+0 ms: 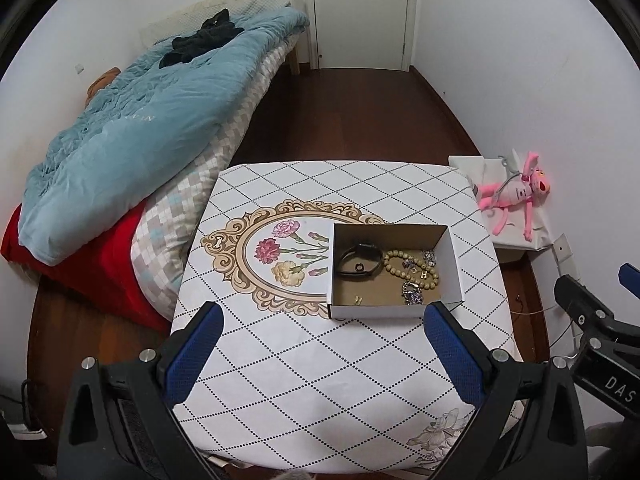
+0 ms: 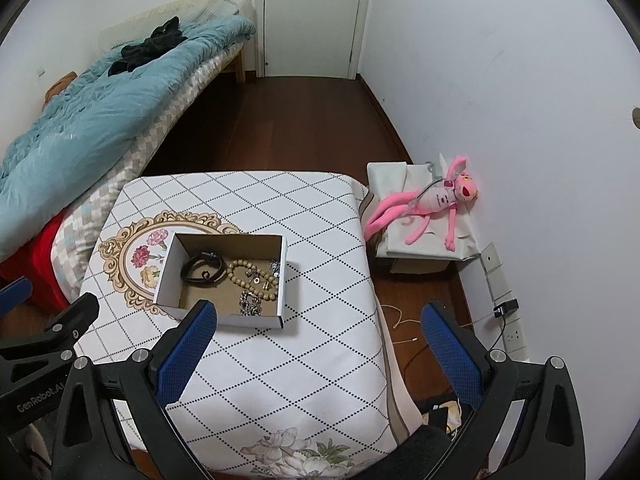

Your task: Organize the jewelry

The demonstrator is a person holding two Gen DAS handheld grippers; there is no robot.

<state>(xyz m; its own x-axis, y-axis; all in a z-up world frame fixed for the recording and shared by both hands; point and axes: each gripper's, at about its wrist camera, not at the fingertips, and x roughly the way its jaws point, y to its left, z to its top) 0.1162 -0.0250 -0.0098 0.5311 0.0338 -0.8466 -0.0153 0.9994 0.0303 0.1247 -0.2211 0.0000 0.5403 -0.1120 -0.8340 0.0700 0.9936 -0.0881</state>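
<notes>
Matt cardboard box [image 1: 394, 312] on smooth cloth-covered table [image 1: 304, 364].

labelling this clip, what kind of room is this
Most likely a bedroom in a home. A bed with a rumpled blue duvet lies along the left wall, a white door closes the far end, and a pink plush toy lies beside the cloth-covered table.

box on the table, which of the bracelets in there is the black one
The black strap bracelet at the left end of the cardboard box; the beaded bracelet beside it is cream, the chain bracelet silvery.
</notes>
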